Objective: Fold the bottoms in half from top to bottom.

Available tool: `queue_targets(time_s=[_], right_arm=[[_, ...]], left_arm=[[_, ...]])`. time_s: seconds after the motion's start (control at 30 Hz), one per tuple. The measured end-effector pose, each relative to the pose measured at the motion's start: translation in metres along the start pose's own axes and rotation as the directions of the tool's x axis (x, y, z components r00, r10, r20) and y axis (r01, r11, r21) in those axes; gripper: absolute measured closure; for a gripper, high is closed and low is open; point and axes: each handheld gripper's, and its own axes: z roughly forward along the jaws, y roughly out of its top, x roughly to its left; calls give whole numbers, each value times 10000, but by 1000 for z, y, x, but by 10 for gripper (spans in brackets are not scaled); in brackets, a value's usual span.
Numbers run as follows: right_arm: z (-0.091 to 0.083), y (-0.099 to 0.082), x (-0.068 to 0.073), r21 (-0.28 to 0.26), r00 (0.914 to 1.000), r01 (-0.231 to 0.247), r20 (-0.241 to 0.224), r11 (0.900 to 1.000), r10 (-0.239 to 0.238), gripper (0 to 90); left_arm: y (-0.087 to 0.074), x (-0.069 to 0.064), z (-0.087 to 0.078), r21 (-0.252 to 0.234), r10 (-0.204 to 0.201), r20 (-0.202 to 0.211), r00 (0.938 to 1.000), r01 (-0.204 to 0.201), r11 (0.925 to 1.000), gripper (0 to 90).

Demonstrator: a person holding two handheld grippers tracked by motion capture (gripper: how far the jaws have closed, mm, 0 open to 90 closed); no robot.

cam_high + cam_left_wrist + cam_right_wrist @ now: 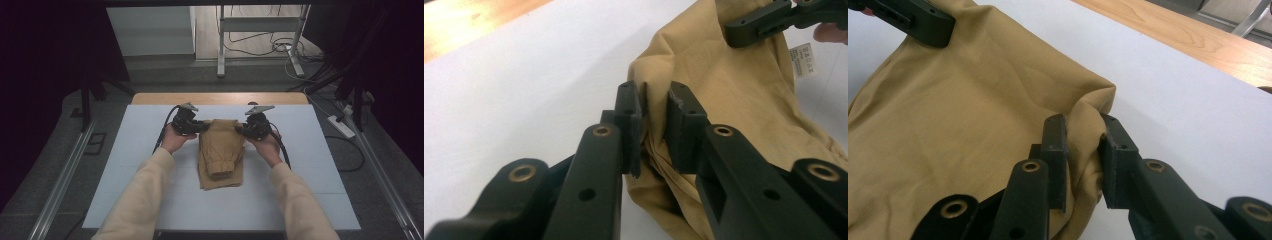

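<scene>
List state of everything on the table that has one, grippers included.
tan garment: folded into a narrow stack on the white table cover, far corners bunched where gripped.
left gripper: jaws closed on fabric at the garment's far left corner.
right gripper: jaws closed on fabric at the far right corner.
garment tag: exposed, lying flat near the garment's edge.

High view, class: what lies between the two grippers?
The tan garment spans the gap between left gripper and right gripper, seen in the high view.

dim, dark-edged high view with a softly lit white table (150, 150); both gripper views bright, near jaws blurred.
</scene>
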Motion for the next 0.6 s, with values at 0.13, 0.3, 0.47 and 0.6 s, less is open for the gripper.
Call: queue_targets(time_s=[0.13, 0.3, 0.47, 0.6], right_arm=[[1, 0, -1, -62, 10000, -37, 35, 10000, 37, 751], [2, -1, -1, -71, 10000, -66, -8, 10000, 66, 749], [2, 0, -1, -69, 10000, -17, 10, 10000, 17, 744], [2, -1, -1, -12, 9998, -42, 207, 10000, 42, 533]], left_arm=[[1, 2, 2, 76, 0, -51, 10000, 1, 10000, 764], [0, 3, 2, 100, -35, -4, 10000, 35, 9999, 760], [0, 3, 1, 87, -19, -22, 10000, 19, 10000, 756], [-1, 4, 1, 60, -226, -366, 9991, 229, 9997, 537]])
